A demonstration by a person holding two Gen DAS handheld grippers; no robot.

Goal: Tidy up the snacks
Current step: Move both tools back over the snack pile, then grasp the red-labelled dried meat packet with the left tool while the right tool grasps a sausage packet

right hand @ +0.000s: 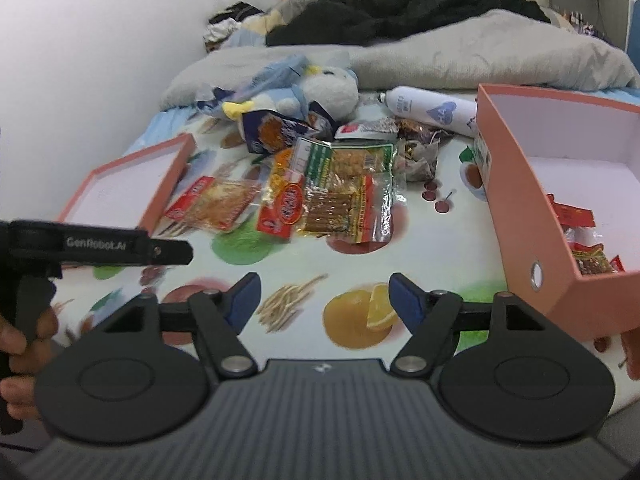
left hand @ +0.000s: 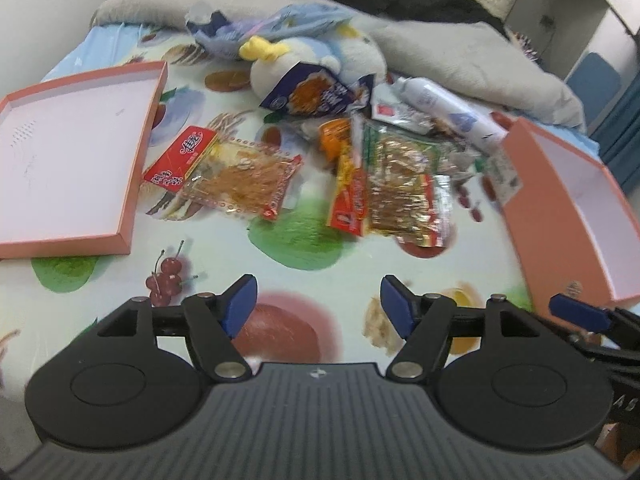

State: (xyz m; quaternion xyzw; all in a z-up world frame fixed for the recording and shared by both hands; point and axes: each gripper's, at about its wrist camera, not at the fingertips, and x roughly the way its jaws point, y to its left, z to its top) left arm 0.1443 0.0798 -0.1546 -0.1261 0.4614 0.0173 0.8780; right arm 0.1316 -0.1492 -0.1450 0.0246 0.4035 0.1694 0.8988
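Snack packets lie piled in the middle of a fruit-print cloth. A red-and-clear packet (left hand: 224,172) (right hand: 212,204) lies at the left of the pile. A green-edged packet (left hand: 404,188) (right hand: 344,196) overlaps an orange-red one (left hand: 348,196) (right hand: 282,204). A dark blue packet (left hand: 308,94) (right hand: 276,130) leans on a plush toy (left hand: 320,56) (right hand: 328,88). The pink box (left hand: 568,216) (right hand: 532,216) on the right holds red packets (right hand: 584,240). My left gripper (left hand: 314,306) and my right gripper (right hand: 325,302) both stand open and empty, short of the pile.
The shallow pink lid (left hand: 76,168) (right hand: 124,188) lies at the left. A white bottle (left hand: 452,114) (right hand: 430,110) lies behind the pile. Grey bedding (right hand: 460,60) and dark clothes (right hand: 400,8) fill the back. A hand (right hand: 24,340) holds the left gripper's handle.
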